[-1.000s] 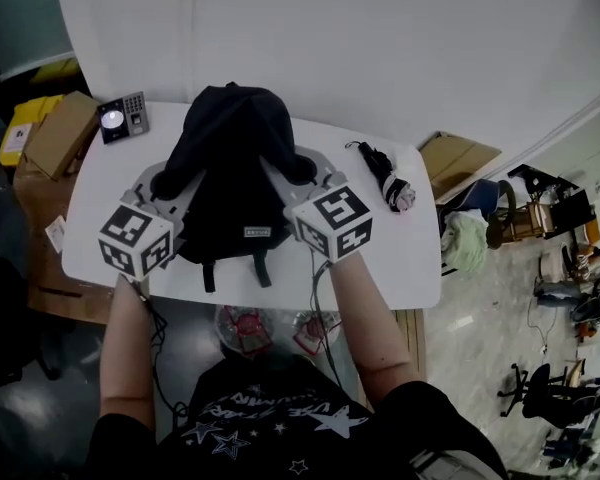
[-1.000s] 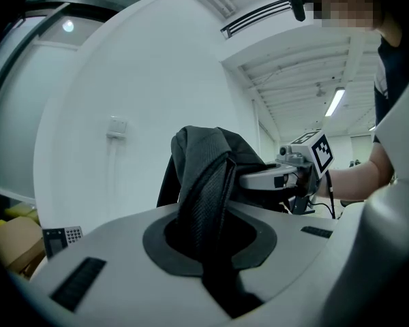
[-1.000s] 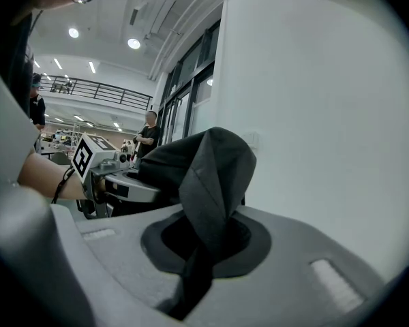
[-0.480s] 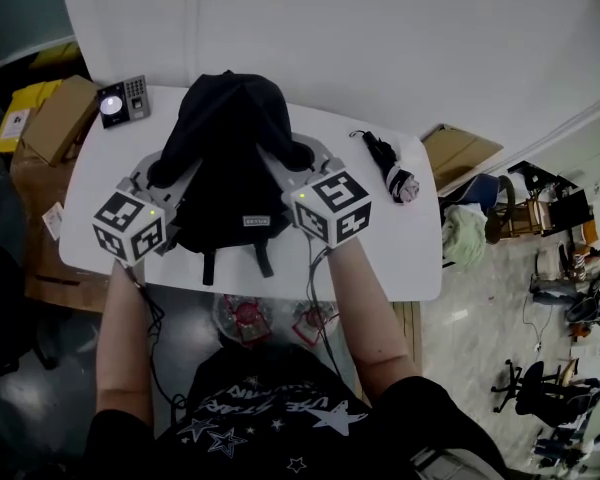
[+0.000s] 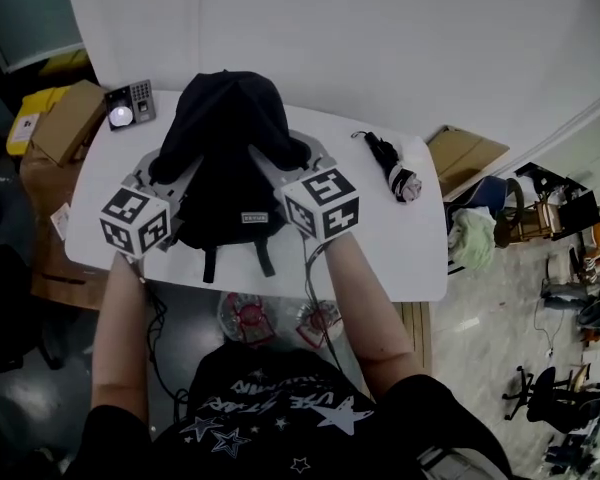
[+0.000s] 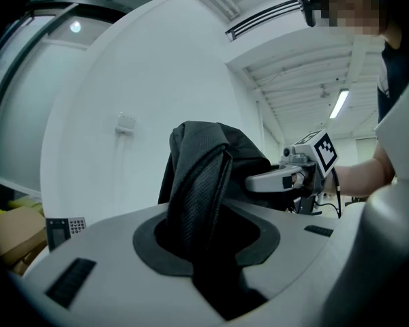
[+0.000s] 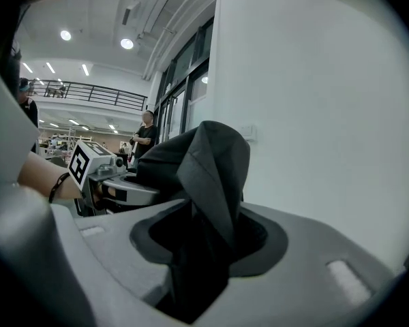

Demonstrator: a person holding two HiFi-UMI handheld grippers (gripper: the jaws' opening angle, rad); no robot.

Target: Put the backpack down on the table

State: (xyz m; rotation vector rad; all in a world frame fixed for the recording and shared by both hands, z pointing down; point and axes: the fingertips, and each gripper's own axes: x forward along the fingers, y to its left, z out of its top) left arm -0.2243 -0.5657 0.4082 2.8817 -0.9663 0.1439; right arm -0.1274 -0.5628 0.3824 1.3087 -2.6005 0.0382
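A black backpack point(image 5: 225, 163) stands upright on the white table point(image 5: 390, 253), its straps trailing toward the near edge. My left gripper point(image 5: 165, 173) is at its left flank. In the left gripper view the padded strap point(image 6: 201, 196) runs down between the jaws of that gripper point(image 6: 211, 251), which have just been opening a little but still pinch it. My right gripper point(image 5: 290, 158) is at the bag's right flank. Its jaws point(image 7: 204, 251) have just been opening, and a fold of black fabric point(image 7: 215, 176) hangs loose between them with dark gaps on both sides.
A folded black umbrella point(image 5: 388, 173) lies on the table to the right of the bag. A keypad device point(image 5: 130, 105) sits at the far left corner. A cardboard box point(image 5: 65, 120) stands off the table's left end. A white wall rises right behind the table.
The bag and both grippers stay in the same spot on the table. Only the head view has shifted slightly.
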